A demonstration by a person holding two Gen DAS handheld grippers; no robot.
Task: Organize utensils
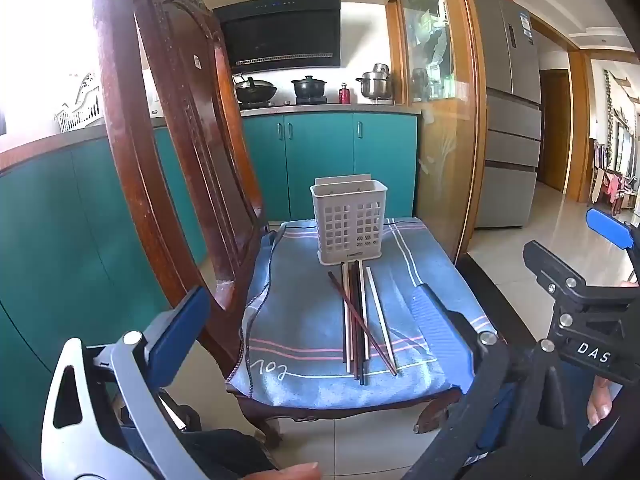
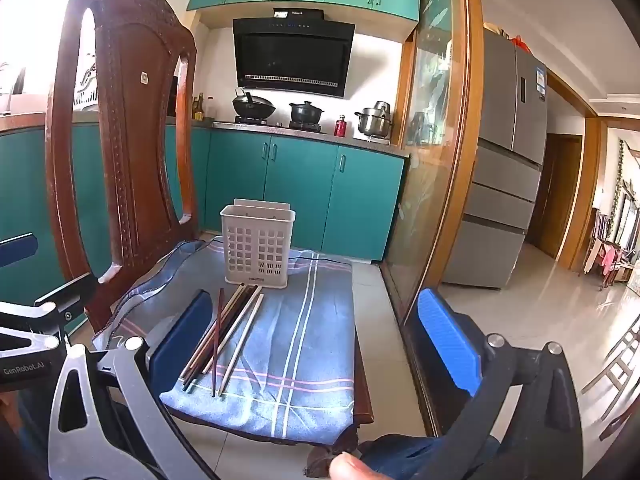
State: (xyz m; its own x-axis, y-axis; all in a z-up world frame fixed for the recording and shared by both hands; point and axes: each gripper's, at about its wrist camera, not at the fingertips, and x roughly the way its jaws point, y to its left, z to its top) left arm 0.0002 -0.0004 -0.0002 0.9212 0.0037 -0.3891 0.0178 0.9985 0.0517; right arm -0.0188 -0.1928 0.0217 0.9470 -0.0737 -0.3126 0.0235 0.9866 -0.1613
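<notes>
A white perforated utensil basket [image 1: 349, 220] [image 2: 258, 240] stands upright at the far end of a chair seat covered by a blue striped towel [image 1: 304, 328] [image 2: 296, 344]. Several chopsticks [image 1: 362, 320] [image 2: 228, 332], white, brown and dark, lie loose on the towel just in front of the basket. My left gripper [image 1: 308, 328] is open and empty, held back above the seat's near edge. My right gripper [image 2: 316, 344] is open and empty, to the right of the chopsticks; it also shows at the right of the left wrist view [image 1: 576, 280].
The wooden chair back [image 1: 172, 152] [image 2: 124, 140] rises at the left of the seat. A glass sliding door with a wooden frame [image 2: 436, 160] stands at the right. Teal kitchen cabinets [image 1: 328, 160] and a stove with pots are behind. Tiled floor surrounds the chair.
</notes>
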